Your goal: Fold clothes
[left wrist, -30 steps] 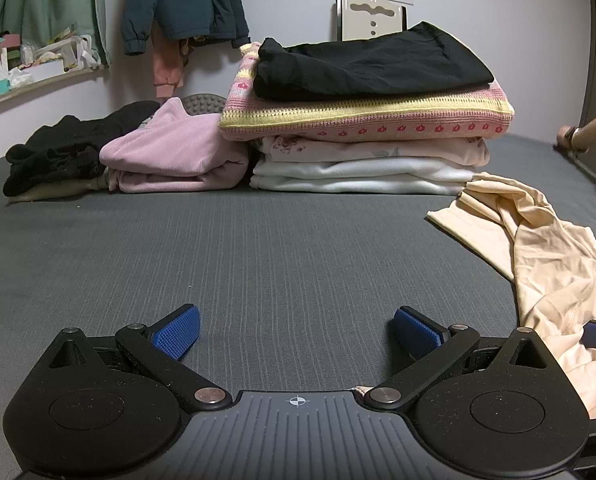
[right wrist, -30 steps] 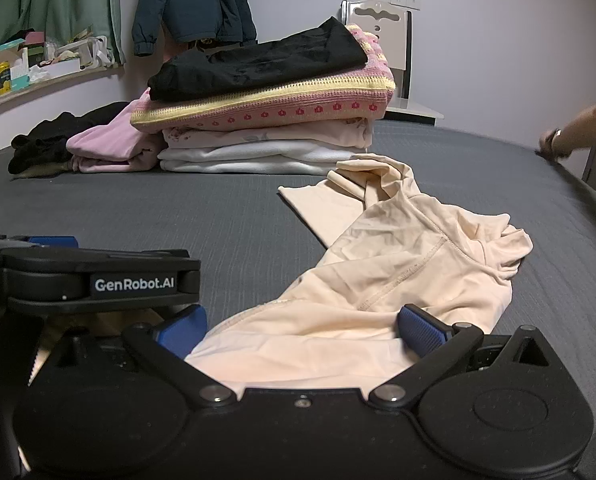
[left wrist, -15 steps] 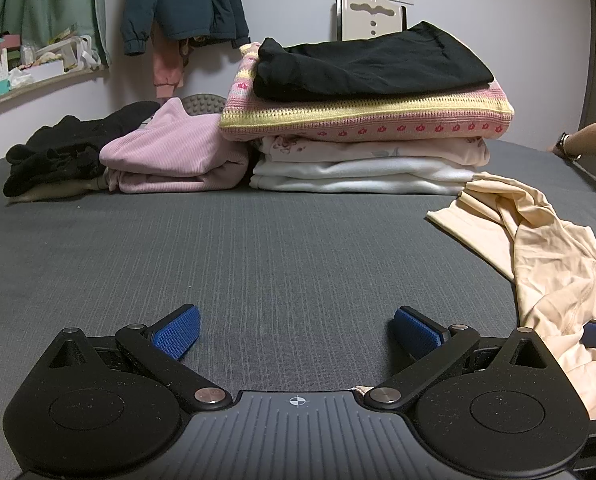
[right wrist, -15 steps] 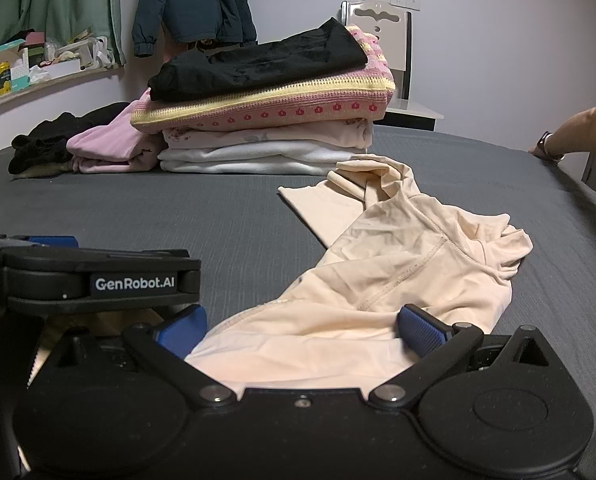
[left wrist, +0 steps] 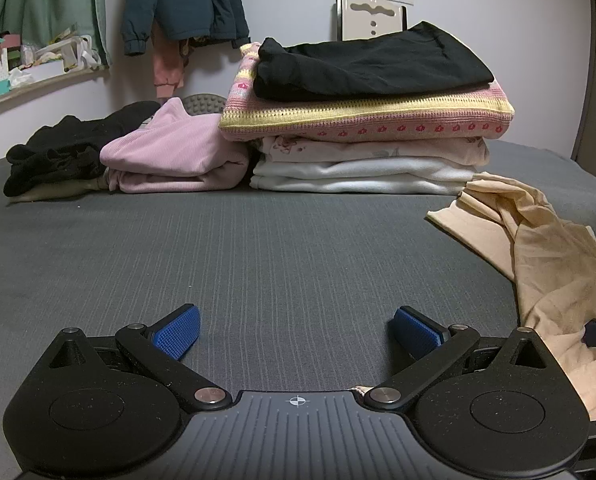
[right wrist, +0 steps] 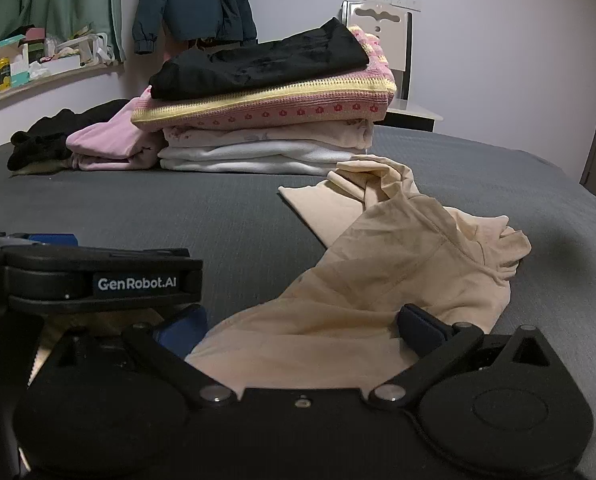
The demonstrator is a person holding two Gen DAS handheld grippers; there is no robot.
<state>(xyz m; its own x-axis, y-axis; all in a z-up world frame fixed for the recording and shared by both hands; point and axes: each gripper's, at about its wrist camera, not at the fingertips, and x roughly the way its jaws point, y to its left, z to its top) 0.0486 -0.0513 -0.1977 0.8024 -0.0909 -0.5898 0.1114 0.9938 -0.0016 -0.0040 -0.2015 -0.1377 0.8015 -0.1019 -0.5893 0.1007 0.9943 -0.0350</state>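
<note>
Beige garment (right wrist: 397, 280) lies between right gripper (right wrist: 301, 330) fingers, spread wide; left gripper (left wrist: 296, 330) wide, empty

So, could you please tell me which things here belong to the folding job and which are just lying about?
Part of the job:
- beige garment, loose and unfolded on the grey bed
- right gripper, open over its near edge
- left gripper, open over bare bed
- folded stack
- folded pink top

Just lying about:
- hanging teal jacket
- shelf clutter
- green curtain

Both claws rest low, side by side, the left claw (left wrist: 296, 330) and right claw (right wrist: 301, 326) spread wide.
</note>
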